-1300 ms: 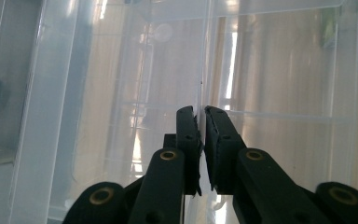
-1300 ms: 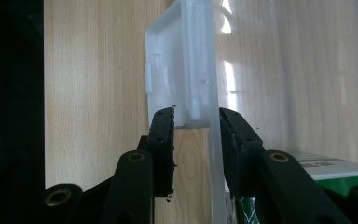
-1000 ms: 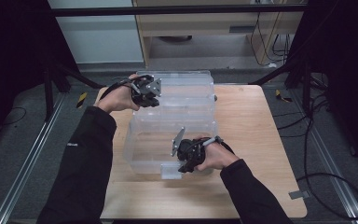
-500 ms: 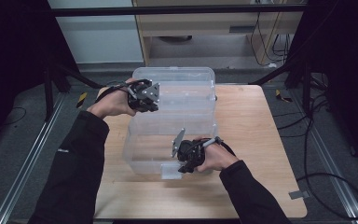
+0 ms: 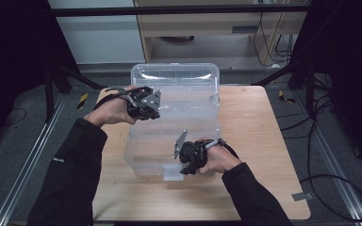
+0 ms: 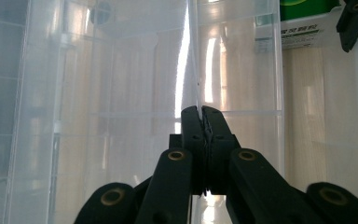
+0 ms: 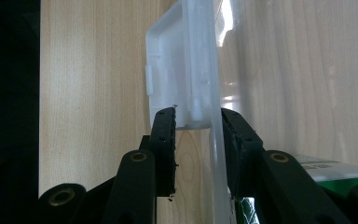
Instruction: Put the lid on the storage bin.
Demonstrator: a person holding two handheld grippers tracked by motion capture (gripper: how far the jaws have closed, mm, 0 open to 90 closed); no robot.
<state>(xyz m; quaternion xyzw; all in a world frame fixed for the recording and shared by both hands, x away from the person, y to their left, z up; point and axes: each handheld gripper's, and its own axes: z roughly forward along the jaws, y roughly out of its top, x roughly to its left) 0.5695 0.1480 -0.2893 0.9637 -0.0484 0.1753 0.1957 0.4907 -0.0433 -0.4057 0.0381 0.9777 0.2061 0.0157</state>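
Jaws clamped — left gripper (image 5: 143,104) pinching the lid (image 5: 174,89), right gripper (image 5: 191,160) gripping the front latch (image 7: 177,74) of the clear bin (image 5: 169,146), long axis running away from the person.

Green-labelled box (image 6: 303,28) cut off at top edge, print perhaps too blurred to read

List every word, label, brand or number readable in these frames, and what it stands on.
Nothing can be read for certain.
Green and white box inside the clear bin, left gripper view: lines of small print, too blurred to read.
The same box's corner, right gripper view: tiny print, unreadable.
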